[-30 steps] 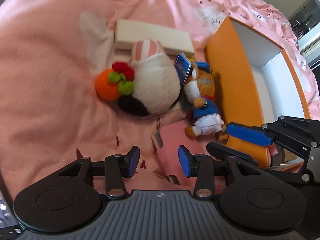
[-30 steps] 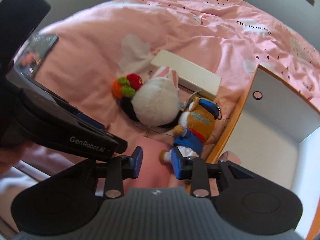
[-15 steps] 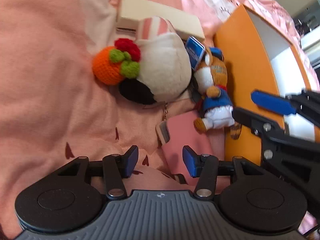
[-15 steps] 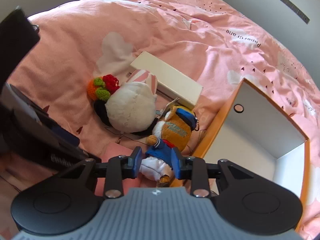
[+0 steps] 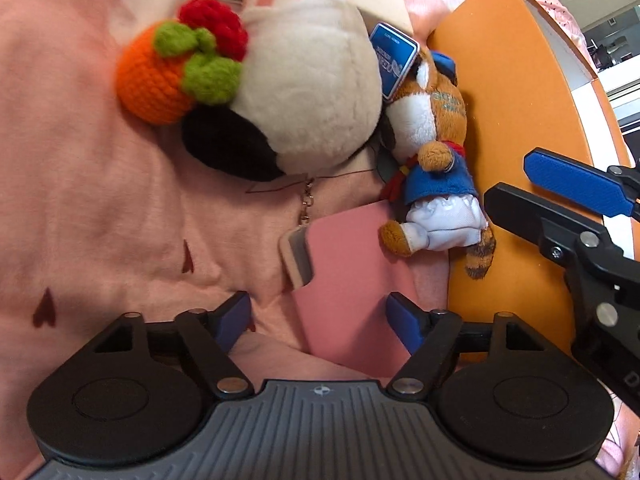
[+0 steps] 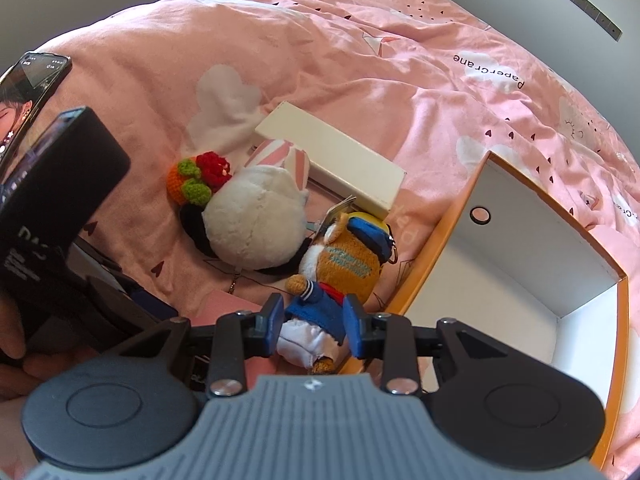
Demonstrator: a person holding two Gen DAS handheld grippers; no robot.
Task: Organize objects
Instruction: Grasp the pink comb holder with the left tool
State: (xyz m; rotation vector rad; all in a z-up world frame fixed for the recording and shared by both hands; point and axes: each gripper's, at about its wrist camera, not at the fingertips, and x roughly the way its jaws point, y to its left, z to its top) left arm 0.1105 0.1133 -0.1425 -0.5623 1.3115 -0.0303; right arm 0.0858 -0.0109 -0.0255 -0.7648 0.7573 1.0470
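My left gripper (image 5: 320, 316) points down over a flat pink case (image 5: 352, 280) on the pink bedspread. Its jaws are opening wide, and the case lies between them untouched. A tiger plush (image 6: 348, 264) in a blue jacket lies against the orange box (image 6: 520, 264). My right gripper (image 6: 314, 322) is partly open, its fingers flanking the plush's legs. In the left wrist view the right gripper (image 5: 508, 178) hovers just above the tiger plush (image 5: 436, 152) and its pads do not press on it. A white bunny plush (image 5: 304, 92) and a crocheted orange (image 5: 160, 76) lie beside it.
A long cream box (image 6: 332, 164) lies behind the plushes. The orange box has a white inside and is open upward. A phone (image 6: 32, 76) on the left gripper's body and a hand (image 6: 8, 332) fill the left edge. A metal clasp (image 5: 306, 208) lies by the case.
My left gripper has sunk toward the pink case and its jaws have spread much wider. In the right wrist view the tiger plush has come to lie between the fingers.
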